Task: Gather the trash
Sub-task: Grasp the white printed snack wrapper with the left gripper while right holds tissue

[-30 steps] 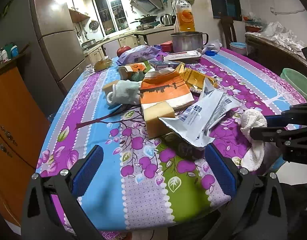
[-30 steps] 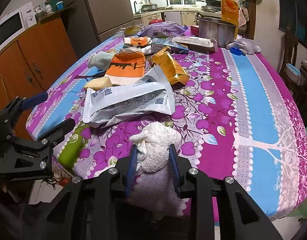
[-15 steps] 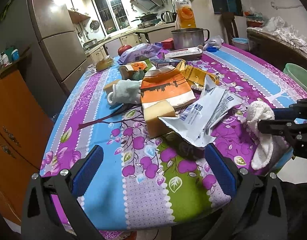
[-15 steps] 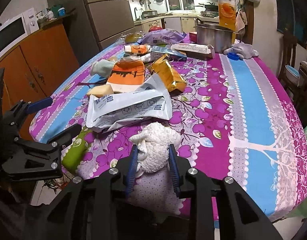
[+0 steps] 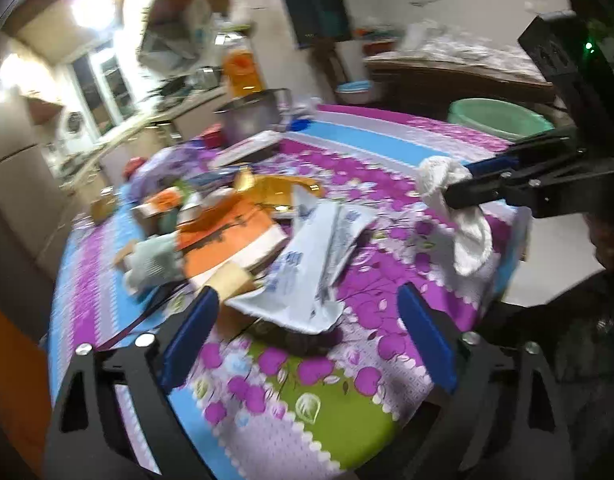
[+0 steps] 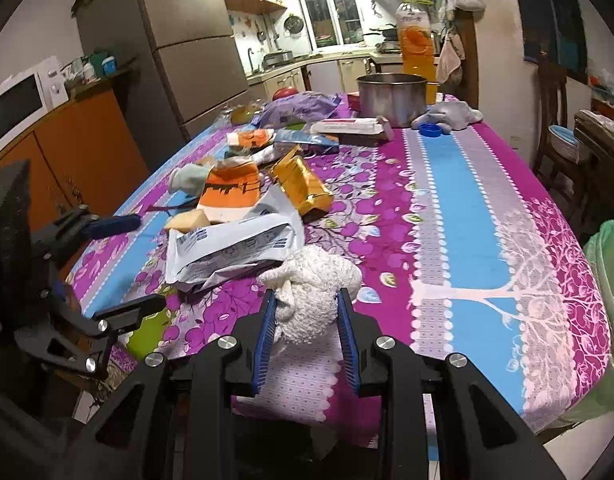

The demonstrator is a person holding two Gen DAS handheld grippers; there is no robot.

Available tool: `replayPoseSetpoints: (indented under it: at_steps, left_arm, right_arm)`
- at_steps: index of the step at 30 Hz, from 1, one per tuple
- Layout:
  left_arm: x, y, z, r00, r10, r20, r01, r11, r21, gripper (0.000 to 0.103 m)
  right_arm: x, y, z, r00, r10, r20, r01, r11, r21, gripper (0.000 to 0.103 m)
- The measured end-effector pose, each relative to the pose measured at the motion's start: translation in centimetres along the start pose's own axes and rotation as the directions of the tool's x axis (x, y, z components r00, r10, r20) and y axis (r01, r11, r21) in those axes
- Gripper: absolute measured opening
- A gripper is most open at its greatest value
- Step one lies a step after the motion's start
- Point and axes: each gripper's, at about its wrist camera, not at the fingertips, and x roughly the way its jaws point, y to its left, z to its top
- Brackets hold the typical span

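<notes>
Trash litters a flowered tablecloth (image 6: 447, 200): a white printed plastic wrapper (image 5: 315, 272) (image 6: 235, 252), an orange carton (image 5: 227, 236) (image 6: 231, 192), a gold foil bag (image 6: 303, 188). My left gripper (image 5: 307, 296) (image 6: 135, 264) hovers at the near table edge, tilted. Its jaws are closing, still wide, with the wrapper's near end lying between them, untouched. My right gripper (image 6: 307, 296) (image 5: 457, 184) is shut on a white crumpled cloth wad (image 6: 311, 280) (image 5: 463, 236), held just above the table edge.
A steel pot (image 6: 391, 96), a juice bottle (image 6: 415, 40) and a flat box (image 6: 351, 126) stand at the far end. A green bin (image 5: 499, 118) (image 6: 611, 280) sits beyond the table's right side. Orange cabinets (image 6: 79, 148) line the left.
The left gripper has rolled and swung toward the wrapper, its jaws narrowing a little. The right gripper has carried the white wad slightly up and away from the wrapper.
</notes>
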Motion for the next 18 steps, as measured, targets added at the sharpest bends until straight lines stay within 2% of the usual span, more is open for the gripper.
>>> replayPoseSetpoints:
  at_steps: [2, 5, 11, 15, 18]
  left_arm:
    - [0.7, 0.6, 0.7, 0.999, -0.043, 0.003, 0.043, 0.999, 0.005, 0.075]
    - [2.0, 1.4, 1.7, 0.994, -0.106, -0.003, 0.106, 0.994, 0.008, 0.072]
    - [5.0, 1.3, 2.1, 0.985, -0.130, -0.111, 0.140, 0.987, 0.083, 0.071]
    - [6.9, 0.9, 1.9, 0.976, -0.117, -0.185, 0.142, 0.982, 0.127, 0.065]
    - [7.0, 0.4, 1.7, 0.969, -0.134, -0.208, 0.165, 0.976, 0.140, 0.052]
  right_arm:
    - [-0.1, -0.4, -0.1, 1.000, 0.001, 0.006, -0.001, 1.000, 0.013, 0.031]
    - [-0.1, -1.0, -0.2, 1.000, 0.001, 0.004, -0.001, 0.999, 0.032, 0.031]
    - [0.4, -2.0, -0.3, 1.000, 0.002, -0.003, -0.002, 0.998, 0.063, 0.031]
    - [0.8, -2.4, -0.3, 1.000, 0.005, -0.004, -0.004, 0.998, 0.070, 0.031]
    - [1.0, -2.7, -0.2, 1.000, 0.004, -0.004, -0.004, 0.997, 0.076, 0.031]
